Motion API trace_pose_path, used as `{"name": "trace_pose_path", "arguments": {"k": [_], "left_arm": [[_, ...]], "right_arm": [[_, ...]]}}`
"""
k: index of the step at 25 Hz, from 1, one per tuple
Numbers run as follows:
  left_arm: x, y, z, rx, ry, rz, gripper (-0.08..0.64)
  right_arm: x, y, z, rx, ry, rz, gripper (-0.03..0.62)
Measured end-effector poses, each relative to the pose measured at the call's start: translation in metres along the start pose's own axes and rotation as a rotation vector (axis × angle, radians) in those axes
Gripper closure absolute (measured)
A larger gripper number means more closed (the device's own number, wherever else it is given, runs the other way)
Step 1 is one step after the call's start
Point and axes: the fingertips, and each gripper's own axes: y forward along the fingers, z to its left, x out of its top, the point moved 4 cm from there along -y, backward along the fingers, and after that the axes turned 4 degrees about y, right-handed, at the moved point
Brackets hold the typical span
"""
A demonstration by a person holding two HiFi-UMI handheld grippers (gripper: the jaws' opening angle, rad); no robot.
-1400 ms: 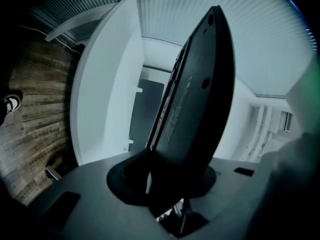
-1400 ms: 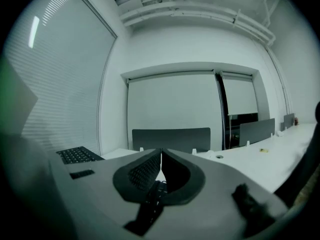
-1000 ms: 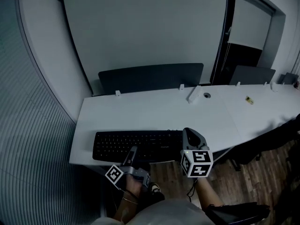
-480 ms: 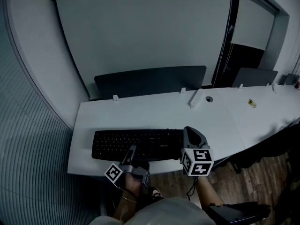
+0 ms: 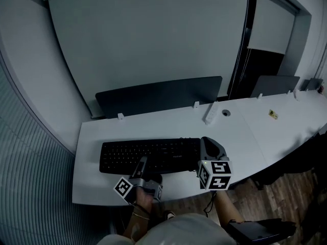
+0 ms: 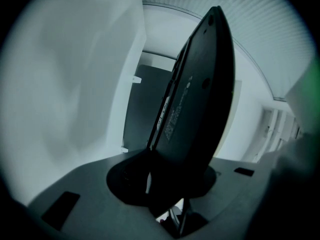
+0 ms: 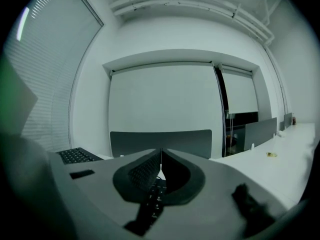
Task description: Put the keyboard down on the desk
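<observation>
One black plastic keyboard (image 5: 153, 154) counted in the head view, level over the near edge of the long white desk (image 5: 153, 124). Clamped at its front edge by the left gripper (image 5: 143, 163) and at its right end by the right gripper (image 5: 203, 143): two grippers in all.

In the left gripper view, pinched between the jaws with the labelled underside showing, so probably not yet resting flat.

In the right gripper view, closed over the key side.

Judged nearly done: still to lower fully, then release both grips.
</observation>
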Motion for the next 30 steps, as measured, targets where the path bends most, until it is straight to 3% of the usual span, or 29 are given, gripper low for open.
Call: {"name": "trace_pose_path", "arguments": {"k": [17,23,30], "left_arm": [[0.011,0.037,0.03,0.047,-0.086,0.022,0.434],[0.012,0.031,0.041,0.078,-0.072,0.026,0.434],[0.007,0.016,0.053,0.1,-0.085,-0.004,0.434]], "right_arm": [[0.006,0.038,-0.002,-0.049,-0.005,0.036,0.56],[-0.017,0.029,-0.011,-0.077,-0.001,0.105,0.56],[-0.02,0.033,-0.004,-0.032,-0.03,0.12,0.56]]}}
